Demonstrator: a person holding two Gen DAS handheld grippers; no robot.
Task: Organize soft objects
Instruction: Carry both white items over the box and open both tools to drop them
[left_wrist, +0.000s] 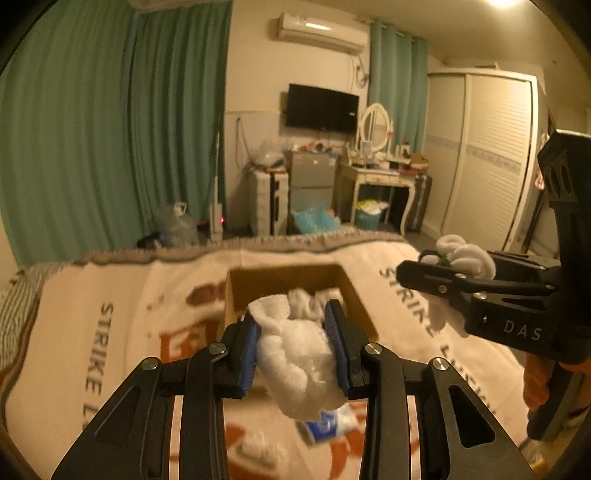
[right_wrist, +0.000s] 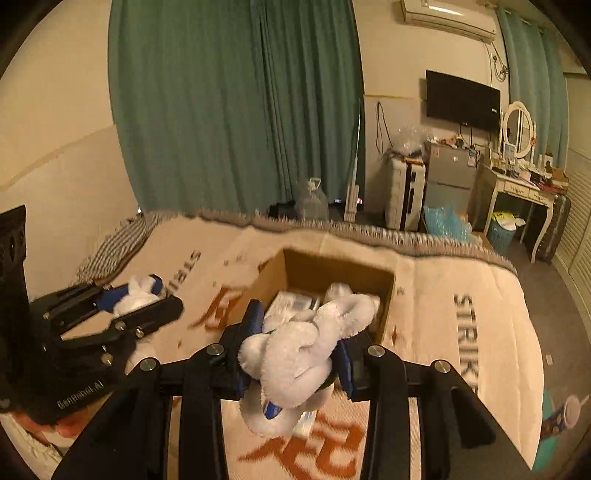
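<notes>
My left gripper (left_wrist: 293, 332) is shut on a crumpled white soft bundle (left_wrist: 295, 362), held above the bed just in front of an open cardboard box (left_wrist: 280, 275). My right gripper (right_wrist: 301, 343) is shut on a white plush toy (right_wrist: 295, 358), held near the box's front edge (right_wrist: 384, 314). The box holds white soft items and packets (right_wrist: 291, 304). Each gripper shows in the other view: the right one (left_wrist: 428, 264) at right with the plush (left_wrist: 469, 258), the left one (right_wrist: 166, 295) at left with the bundle (right_wrist: 135, 301).
The box sits on a bed blanket (left_wrist: 122, 332) with orange and grey lettering. A blue-and-white packet (left_wrist: 327, 424) and a white fluffy piece (left_wrist: 262, 448) lie on the blanket near me. A cup (right_wrist: 570, 408) lies at the bed's right edge. Furniture stands beyond the bed.
</notes>
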